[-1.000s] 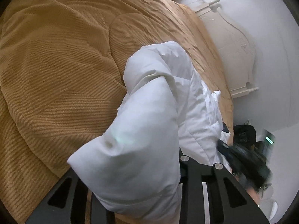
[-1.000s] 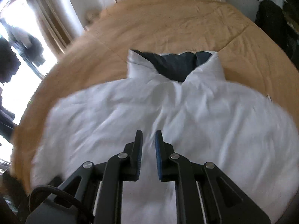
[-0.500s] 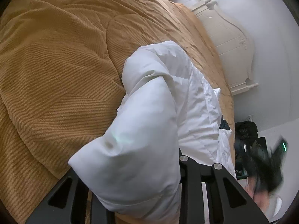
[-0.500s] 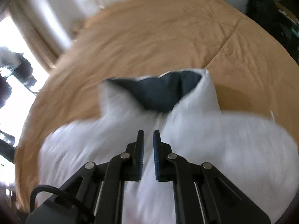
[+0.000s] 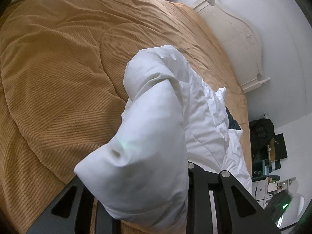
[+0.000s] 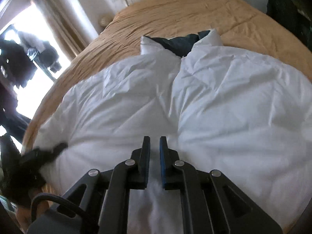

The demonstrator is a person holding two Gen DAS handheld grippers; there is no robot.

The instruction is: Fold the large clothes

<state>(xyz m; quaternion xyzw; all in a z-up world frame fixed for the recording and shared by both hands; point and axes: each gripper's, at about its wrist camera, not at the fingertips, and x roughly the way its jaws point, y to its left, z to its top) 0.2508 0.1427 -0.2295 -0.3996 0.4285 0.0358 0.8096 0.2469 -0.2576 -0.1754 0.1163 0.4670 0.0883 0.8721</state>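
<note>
A white puffy jacket (image 6: 214, 107) lies spread front-up on the tan bed cover (image 6: 195, 13), its dark navy collar lining (image 6: 179, 42) at the far end. In the left wrist view, one padded sleeve (image 5: 146, 146) is lifted off the jacket body (image 5: 204, 126). My left gripper (image 5: 138, 183) is shut on that sleeve's end, and the fabric hides its fingertips. It shows as a dark blur at the jacket's left edge (image 6: 42, 156). My right gripper (image 6: 155, 144) hovers over the jacket's near middle, jaws shut to a narrow slit with nothing pinched. It is also a blur (image 5: 280, 204).
The tan cover (image 5: 58, 78) stretches wide to the left of the jacket. A white headboard (image 5: 239, 44) stands at the far end. There is a bright window with curtains (image 6: 58, 25) on the left. Dark bags and clutter (image 5: 261, 130) sit beside the bed on the right.
My right gripper has drawn back toward the jacket's near hem, so more of the jacket shows. In the left wrist view it dropped to the lower right corner. The left gripper keeps the sleeve.
</note>
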